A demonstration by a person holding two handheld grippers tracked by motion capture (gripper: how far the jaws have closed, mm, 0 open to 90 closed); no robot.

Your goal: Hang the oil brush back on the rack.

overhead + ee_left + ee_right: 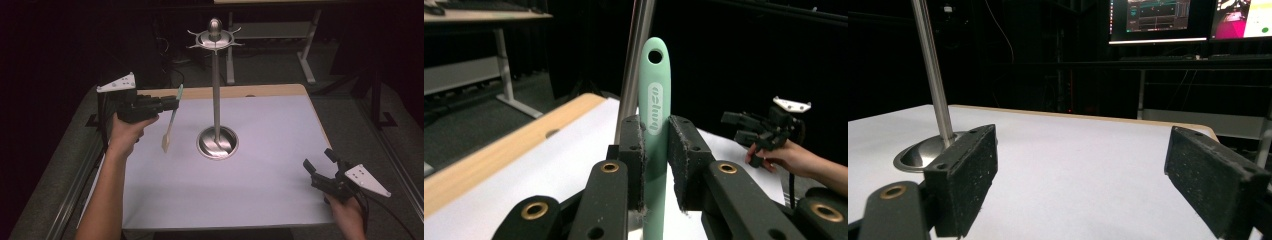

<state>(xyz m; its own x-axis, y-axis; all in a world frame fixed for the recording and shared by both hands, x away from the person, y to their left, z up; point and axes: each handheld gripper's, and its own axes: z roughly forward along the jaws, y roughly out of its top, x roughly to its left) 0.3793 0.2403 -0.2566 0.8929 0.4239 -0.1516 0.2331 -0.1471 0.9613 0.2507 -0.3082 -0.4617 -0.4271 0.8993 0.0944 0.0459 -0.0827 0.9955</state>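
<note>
A mint-green handled utensil (172, 118) with a pale blade end hangs above the white table top, held by its handle. My left gripper (170, 104) is shut on that handle; in the left gripper view the green handle (655, 115) stands upright between both pads, its hanging hole at the top. A tall steel utensil stand (217, 90) with a round base and a hooked crown rises at the table's middle, just right of the utensil. My right gripper (320, 161) rests low at the front right corner, its jaws wide apart (1083, 175) with nothing between them.
The white mat (260, 165) covers most of the wooden table (235, 91). The stand's pole (636, 55) rises close behind the held handle. Desk legs and dark floor lie beyond the far edge; monitors (1168, 20) glow at the back.
</note>
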